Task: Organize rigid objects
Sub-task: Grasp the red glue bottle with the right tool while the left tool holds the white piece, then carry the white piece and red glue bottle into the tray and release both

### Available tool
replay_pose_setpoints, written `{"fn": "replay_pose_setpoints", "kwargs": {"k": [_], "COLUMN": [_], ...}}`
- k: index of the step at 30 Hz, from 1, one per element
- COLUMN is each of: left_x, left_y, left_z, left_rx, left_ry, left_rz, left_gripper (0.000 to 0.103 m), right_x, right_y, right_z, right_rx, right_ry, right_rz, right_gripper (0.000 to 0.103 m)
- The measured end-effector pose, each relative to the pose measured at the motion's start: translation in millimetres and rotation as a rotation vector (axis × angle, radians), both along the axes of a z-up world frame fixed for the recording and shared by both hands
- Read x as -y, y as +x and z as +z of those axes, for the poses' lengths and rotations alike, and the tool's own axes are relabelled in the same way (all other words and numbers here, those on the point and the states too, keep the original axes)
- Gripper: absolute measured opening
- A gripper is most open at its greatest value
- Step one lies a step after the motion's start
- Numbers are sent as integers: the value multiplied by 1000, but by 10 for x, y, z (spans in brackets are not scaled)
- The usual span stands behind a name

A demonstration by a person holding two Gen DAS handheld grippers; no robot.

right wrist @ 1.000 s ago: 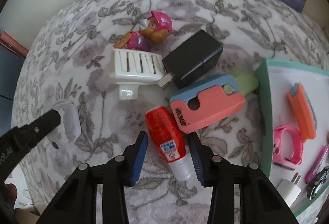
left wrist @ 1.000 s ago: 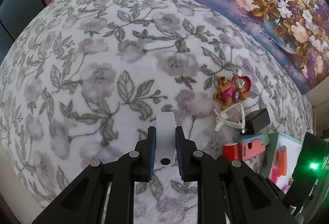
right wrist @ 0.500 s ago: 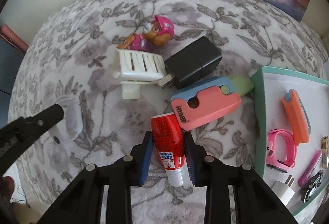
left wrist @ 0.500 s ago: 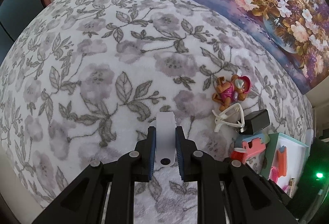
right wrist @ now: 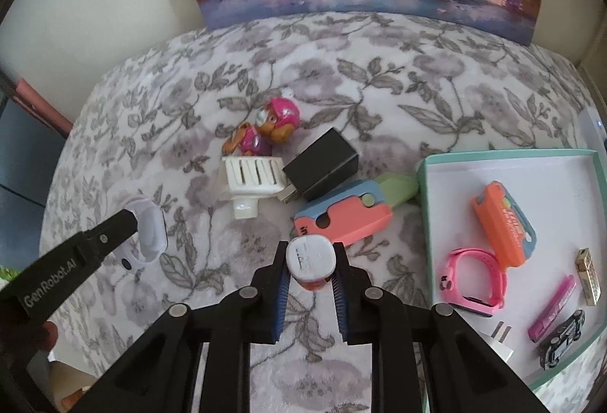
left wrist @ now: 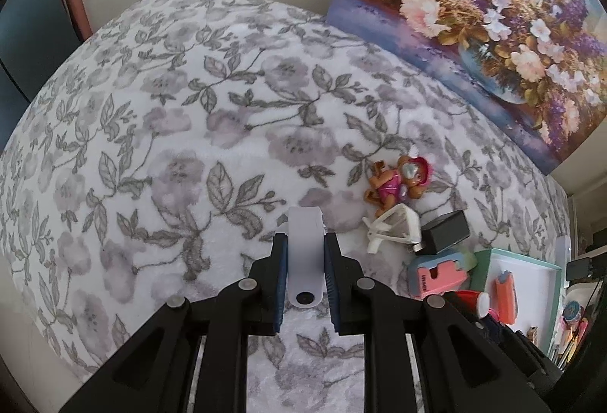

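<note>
"GenRobot.AI" stands in pale letters on the black arm of the left gripper point(right wrist: 114, 234), seen left of the right gripper point(right wrist: 309, 274). Lettering on the pink-and-blue folding case point(right wrist: 343, 217) just beyond it is too cut off to read.

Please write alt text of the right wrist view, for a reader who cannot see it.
The right gripper is shut on a small red tube above a flowered blanket, its jaws having just closed. A tray at the right holds small things; at the left, the left gripper holds a white strap.
</note>
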State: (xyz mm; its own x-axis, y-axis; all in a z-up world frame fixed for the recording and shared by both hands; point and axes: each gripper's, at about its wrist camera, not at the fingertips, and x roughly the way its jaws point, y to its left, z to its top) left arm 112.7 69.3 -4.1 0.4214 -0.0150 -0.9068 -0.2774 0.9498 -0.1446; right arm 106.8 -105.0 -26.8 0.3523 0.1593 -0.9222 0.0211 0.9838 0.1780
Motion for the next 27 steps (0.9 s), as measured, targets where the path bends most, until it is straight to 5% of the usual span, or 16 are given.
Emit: {"fn": "replay_pose_setpoints", "kwargs": {"k": [11, 27], "left_x": [345, 1700], "left_y": [-55, -240], "left_z": [239, 354], "left_rx": [56, 86], "left_ry": [53, 68], "left_rz": [-66, -373], "left_gripper": [19, 19], "right_x": [680, 2045], "right_y": [-59, -365], "right_z": [405, 394], "right_rx": [82, 61], "right_ry": [49, -4], "right_rz": [-151, -454], "right_gripper": [22, 22]}}
